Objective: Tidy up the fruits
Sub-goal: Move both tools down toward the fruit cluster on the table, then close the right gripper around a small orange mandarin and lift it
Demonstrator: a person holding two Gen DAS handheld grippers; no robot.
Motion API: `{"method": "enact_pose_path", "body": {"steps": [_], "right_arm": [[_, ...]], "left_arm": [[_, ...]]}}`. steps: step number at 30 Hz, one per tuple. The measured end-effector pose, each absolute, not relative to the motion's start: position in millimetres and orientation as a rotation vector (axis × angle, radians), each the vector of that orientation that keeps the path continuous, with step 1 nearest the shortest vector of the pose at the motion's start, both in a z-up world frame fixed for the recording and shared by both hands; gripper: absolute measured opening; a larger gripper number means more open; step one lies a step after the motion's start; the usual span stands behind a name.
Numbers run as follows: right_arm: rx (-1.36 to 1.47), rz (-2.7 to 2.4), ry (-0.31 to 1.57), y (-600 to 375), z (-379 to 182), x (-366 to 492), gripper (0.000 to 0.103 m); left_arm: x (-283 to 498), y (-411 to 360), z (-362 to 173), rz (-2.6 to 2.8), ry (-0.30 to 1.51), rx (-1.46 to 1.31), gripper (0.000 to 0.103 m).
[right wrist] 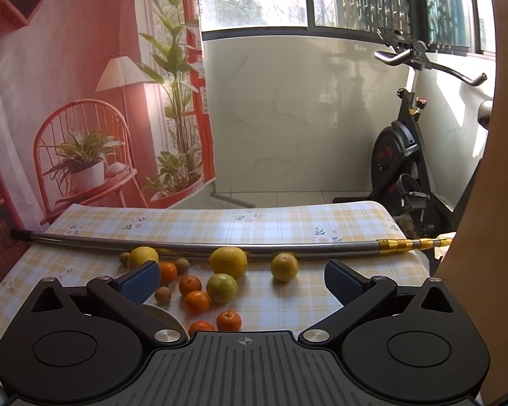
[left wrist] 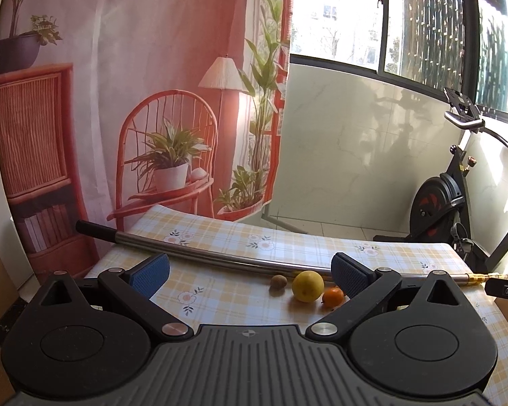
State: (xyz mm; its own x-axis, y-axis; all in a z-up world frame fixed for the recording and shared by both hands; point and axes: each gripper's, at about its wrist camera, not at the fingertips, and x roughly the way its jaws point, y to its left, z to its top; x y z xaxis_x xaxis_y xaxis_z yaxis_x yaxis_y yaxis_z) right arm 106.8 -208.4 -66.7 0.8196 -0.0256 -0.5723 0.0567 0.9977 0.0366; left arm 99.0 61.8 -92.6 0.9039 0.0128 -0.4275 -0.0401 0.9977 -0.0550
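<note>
Yellow and orange fruits (right wrist: 227, 262) beyond both grippers' wide-open, empty jaws, seemingly untouched.

We see the fruits (right wrist: 221, 287) scattered on the worktop (right wrist: 288, 223), just before a long pole (right wrist: 199, 245) lying across it; an exercise bike (right wrist: 403, 155) stands behind right.

Right view: 4 yellow citrus (right wrist: 228, 262), approx 5 tangerines (right wrist: 196, 301), 3 small brown fruits (right wrist: 162, 294), 1 metal pole (right wrist: 199, 245)
</note>
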Motion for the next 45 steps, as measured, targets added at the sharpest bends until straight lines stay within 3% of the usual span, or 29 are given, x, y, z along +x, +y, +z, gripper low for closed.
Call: {"method": "enact_pose_path", "body": {"steps": [21, 26, 36, 45], "right_arm": [[0.116, -0.012, 0.881, -223, -173, 187, 0.102], [0.129, -0.116, 1.026, -216, -206, 204, 0.074], [0.449, -0.113, 1.135, -219, -222, 230, 0.067], [0.552, -0.133, 1.189, -210, -230, 245, 0.060]], "left_arm": [[159, 83, -145, 0.003, 0.635, -0.131, 0.102], [164, 82, -149, 0.020, 0.629, -0.085, 0.102], [162, 82, -154, 0.027, 0.589, -0.051, 0.102], [164, 83, -160, 0.003, 0.599, -0.030, 0.102]]}}
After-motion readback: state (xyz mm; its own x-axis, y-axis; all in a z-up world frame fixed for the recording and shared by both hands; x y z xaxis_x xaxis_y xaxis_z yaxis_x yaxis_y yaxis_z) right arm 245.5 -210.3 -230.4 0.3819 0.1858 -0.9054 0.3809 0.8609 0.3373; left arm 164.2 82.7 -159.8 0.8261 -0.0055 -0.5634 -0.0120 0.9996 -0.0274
